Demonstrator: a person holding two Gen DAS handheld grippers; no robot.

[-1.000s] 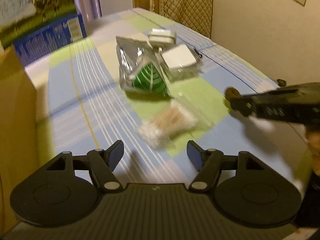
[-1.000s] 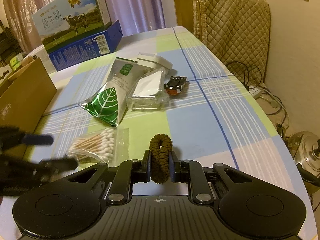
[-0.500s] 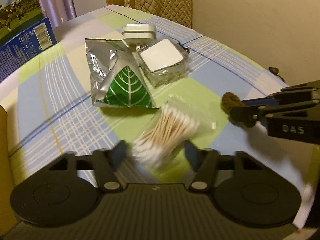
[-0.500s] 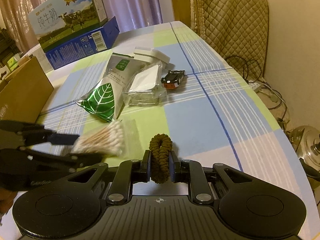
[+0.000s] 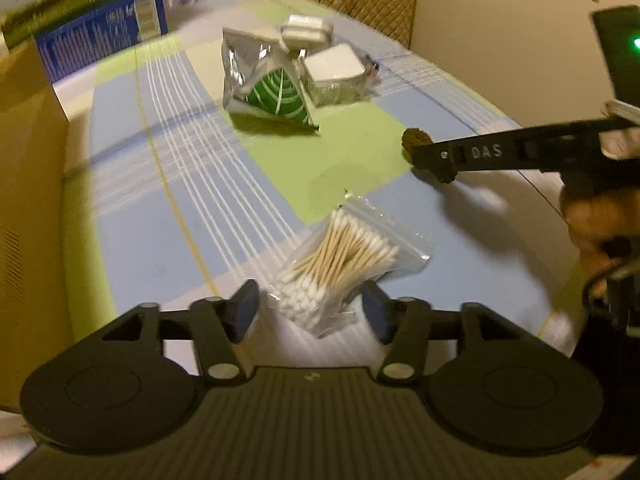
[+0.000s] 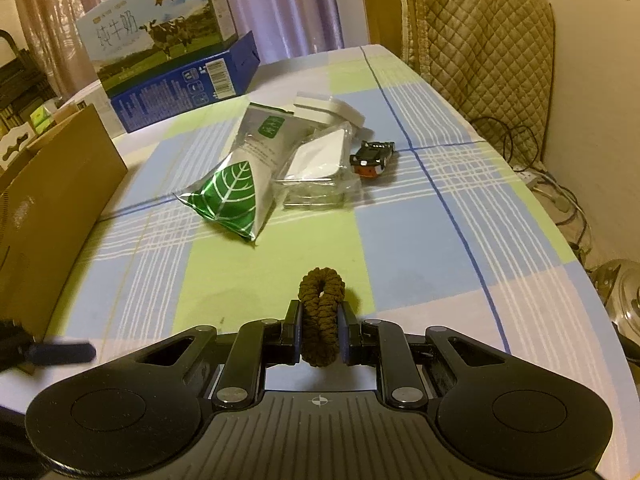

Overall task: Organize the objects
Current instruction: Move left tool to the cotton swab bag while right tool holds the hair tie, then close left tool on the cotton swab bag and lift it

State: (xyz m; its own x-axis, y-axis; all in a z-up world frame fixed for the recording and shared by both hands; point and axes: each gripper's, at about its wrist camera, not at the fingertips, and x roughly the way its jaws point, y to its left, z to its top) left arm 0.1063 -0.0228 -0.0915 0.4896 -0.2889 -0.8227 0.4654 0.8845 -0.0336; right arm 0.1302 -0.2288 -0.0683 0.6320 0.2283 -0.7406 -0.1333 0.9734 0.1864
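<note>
My left gripper [image 5: 310, 308] is open, its jaws on either side of the near end of a clear bag of cotton swabs [image 5: 340, 264] lying on the checked tablecloth [image 5: 180, 200]. My right gripper [image 6: 319, 330] is shut on a brown braided hair tie [image 6: 320, 312], held just above the cloth; it also shows in the left wrist view [image 5: 424, 152]. A green-and-silver leaf pouch [image 6: 236, 188], a clear packet with a white pad [image 6: 316, 168], a white box [image 6: 328, 112] and a small toy car [image 6: 372, 156] lie further back.
A brown cardboard box [image 6: 52, 196] stands at the table's left edge. A blue milk carton box [image 6: 168, 52] stands at the far left. A quilted chair back [image 6: 480, 48] is at the far right, with cables and a metal pot [image 6: 624, 300] on the floor.
The left gripper has closed in on the cotton swab bag, which has been shifted nearer the table's front. The right gripper still holds the hair tie and has barely moved.
</note>
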